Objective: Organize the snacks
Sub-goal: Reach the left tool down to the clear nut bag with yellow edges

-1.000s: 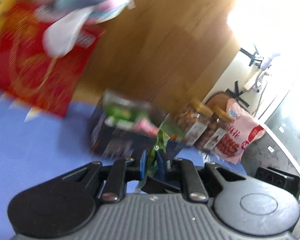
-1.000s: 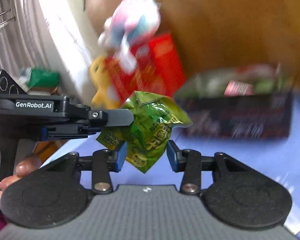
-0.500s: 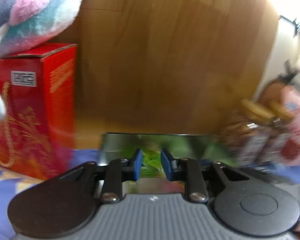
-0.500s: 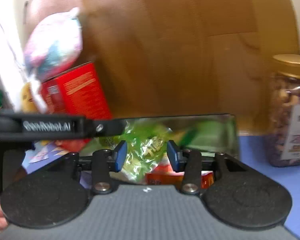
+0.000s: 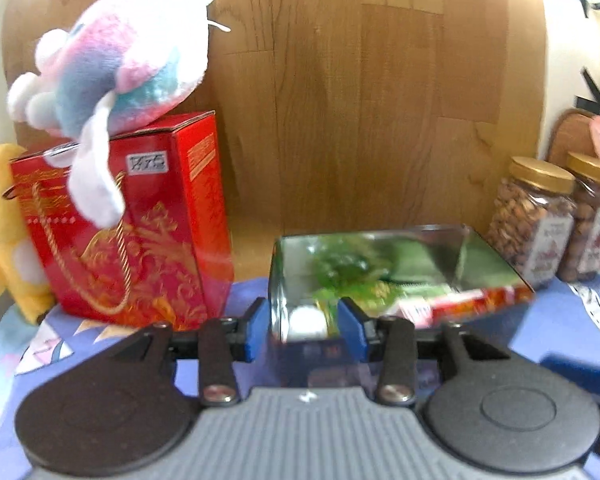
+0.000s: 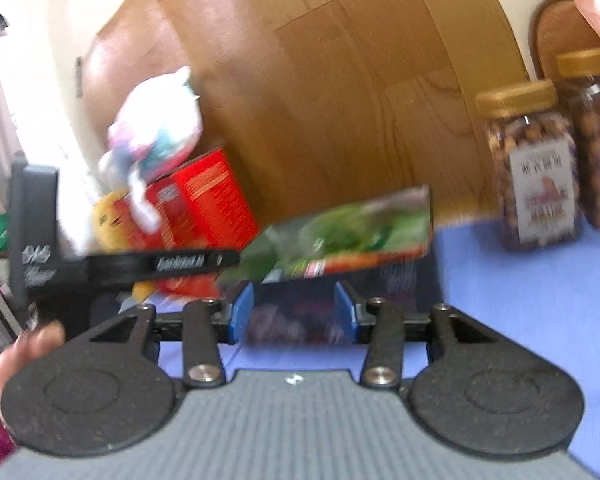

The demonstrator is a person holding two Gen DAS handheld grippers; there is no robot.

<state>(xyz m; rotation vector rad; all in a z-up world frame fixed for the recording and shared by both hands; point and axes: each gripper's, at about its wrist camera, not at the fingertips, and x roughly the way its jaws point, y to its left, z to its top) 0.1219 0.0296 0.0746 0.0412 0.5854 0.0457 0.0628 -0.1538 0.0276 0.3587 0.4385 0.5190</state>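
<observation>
Nearest the left camera, the left gripper (image 5: 303, 330) is seen spread, nothing between its fingers, though a second ago a green packet was pinched there. The right gripper (image 6: 294, 318) is likewise spread and empty; half a second back the packet was framed between its fingers as well. Just beyond both, the box (image 5: 278, 280) with its mirror-like inner walls is found on the blue cloth (image 5: 548, 320), and the packet (image 5: 348, 272) is now seen lying inside it among other snacks — blurred, so its exact pose cannot be told. The drop appears to have been made, and one snack can be judged as sorted. Farther left a red carton (image 5: 140, 232) is topped by a plush toy (image 5: 128, 60), with a yellow toy (image 5: 0, 220) beside it. To the right, two nut jars (image 5: 534, 216) are stood well apart from the box — possibly next to be handled. Behind everything a wood panel (image 5: 360, 100) is seen.
</observation>
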